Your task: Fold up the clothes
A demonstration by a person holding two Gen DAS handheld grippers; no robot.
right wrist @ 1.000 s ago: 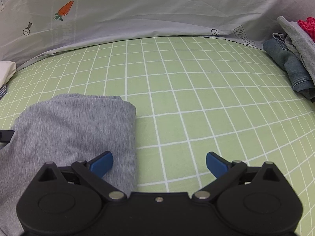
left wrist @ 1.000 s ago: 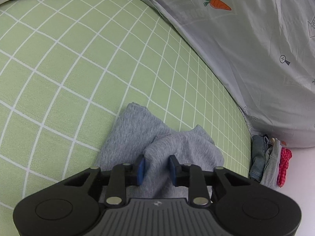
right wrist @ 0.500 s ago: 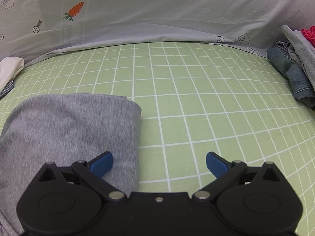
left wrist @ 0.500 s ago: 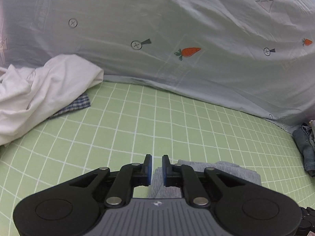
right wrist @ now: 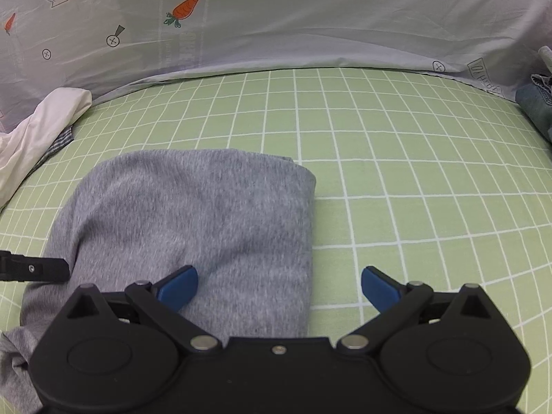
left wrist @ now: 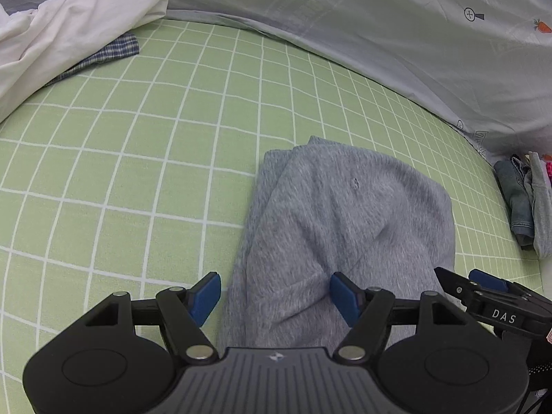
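Folded grey garment (left wrist: 345, 227) lying on the green checked sheet (left wrist: 138, 158), just released. Left gripper (left wrist: 275, 293) newly spread wide and empty; right gripper (right wrist: 279, 284) wide, seemingly gripping nothing. Next, probably: smoothing or moving to the stack (left wrist: 524, 203).

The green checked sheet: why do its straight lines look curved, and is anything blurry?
Left wrist view: the fisheye lens bows the grid on the sheet; picture sharp, light soft, corners dark. Right wrist view: same bowing; the grey garment looks slightly soft.
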